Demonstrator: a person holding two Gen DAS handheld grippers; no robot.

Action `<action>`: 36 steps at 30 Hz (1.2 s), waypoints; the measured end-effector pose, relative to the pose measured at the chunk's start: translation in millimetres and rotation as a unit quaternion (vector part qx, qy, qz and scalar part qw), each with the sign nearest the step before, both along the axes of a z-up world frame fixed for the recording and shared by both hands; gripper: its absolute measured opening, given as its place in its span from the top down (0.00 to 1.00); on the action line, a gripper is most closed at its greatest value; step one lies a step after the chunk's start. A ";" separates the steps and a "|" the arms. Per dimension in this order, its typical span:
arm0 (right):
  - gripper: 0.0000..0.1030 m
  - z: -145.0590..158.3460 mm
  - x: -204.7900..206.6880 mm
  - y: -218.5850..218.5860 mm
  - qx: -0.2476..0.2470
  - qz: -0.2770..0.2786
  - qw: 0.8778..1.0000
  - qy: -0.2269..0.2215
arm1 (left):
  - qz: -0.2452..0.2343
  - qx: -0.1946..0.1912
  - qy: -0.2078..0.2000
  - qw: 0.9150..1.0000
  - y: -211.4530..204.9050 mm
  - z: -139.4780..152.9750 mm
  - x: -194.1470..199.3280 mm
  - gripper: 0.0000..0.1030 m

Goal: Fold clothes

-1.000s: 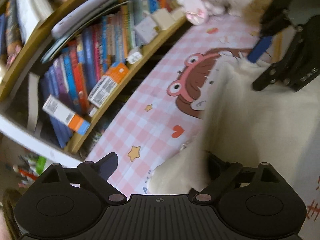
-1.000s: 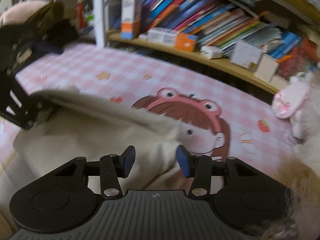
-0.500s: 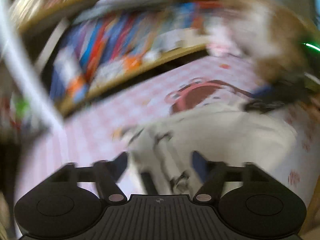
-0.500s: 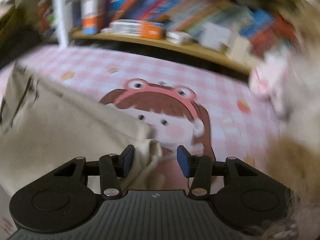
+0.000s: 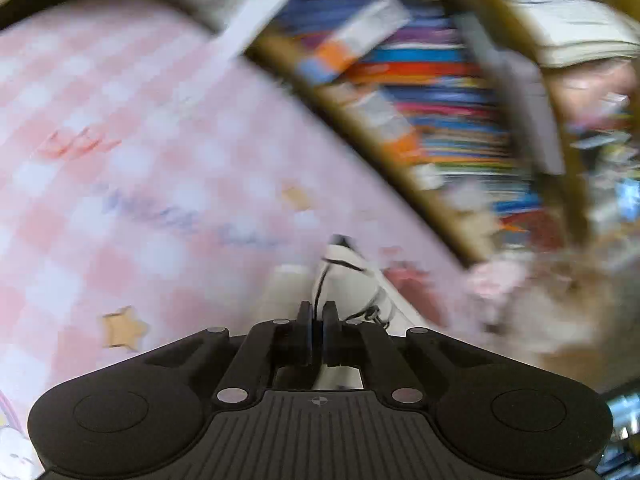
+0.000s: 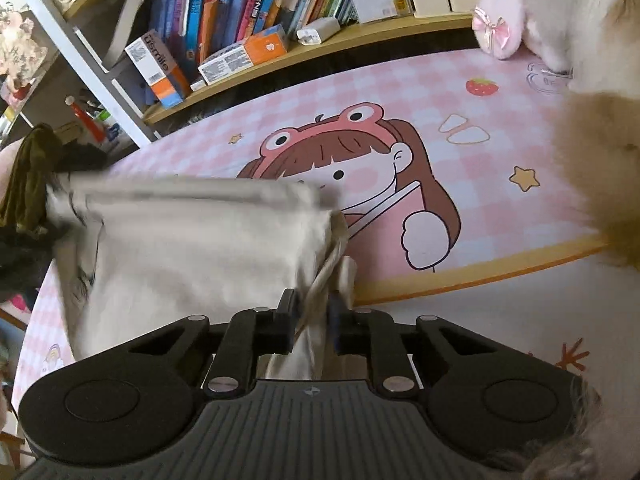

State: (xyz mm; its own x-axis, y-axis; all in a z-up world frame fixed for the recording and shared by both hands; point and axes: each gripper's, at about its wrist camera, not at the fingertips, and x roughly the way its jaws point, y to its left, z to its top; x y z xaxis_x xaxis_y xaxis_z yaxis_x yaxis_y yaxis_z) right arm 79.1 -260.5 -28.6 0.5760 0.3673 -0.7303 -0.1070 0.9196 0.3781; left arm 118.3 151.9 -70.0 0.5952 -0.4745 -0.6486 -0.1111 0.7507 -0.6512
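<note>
A cream garment (image 6: 192,248) with dark trim at one end hangs stretched over the pink checked cartoon table cover (image 6: 500,216). My right gripper (image 6: 314,312) is shut on a bunched corner of it, close to the table's front edge. In the blurred left wrist view my left gripper (image 5: 317,320) is shut on the garment's other end (image 5: 348,276), where white cloth and a thin black cord poke out past the fingers. The left gripper itself is not visible in the right wrist view.
A wooden bookshelf (image 6: 320,44) packed with books runs along the table's far side. A pink and white plush toy (image 6: 520,20) and tan fur (image 6: 600,168) sit at the right. Dark clothes (image 6: 28,200) lie piled at the left end.
Both grippers have gone from open to shut on the garment's ends. It now hangs stretched between them instead of lying on the table, and the left view has swung sharply.
</note>
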 end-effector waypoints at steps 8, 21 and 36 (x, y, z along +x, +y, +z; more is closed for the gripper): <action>0.81 8.8 -8.3 -3.4 0.004 -0.009 1.000 -0.009 | -0.054 0.104 -0.055 0.992 -10.9 31.8 -37.0 0.34; 0.87 -5.3 -27.1 -7.2 0.023 -0.013 0.999 0.042 | -0.035 0.046 -0.023 0.998 -0.5 12.6 -57.4 0.96; 0.43 -9.1 -18.2 -28.1 0.115 -0.064 0.988 0.085 | -0.008 0.105 -0.025 0.994 1.3 13.4 -60.1 0.19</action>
State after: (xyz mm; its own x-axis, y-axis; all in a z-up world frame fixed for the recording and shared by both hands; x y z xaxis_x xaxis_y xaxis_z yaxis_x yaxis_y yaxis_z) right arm 60.8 -288.7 -37.7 0.5040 0.4672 -0.7264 0.0879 0.8090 0.5812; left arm 58.2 153.2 -56.6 0.6228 -0.3416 -0.7039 -0.0694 0.8720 -0.4846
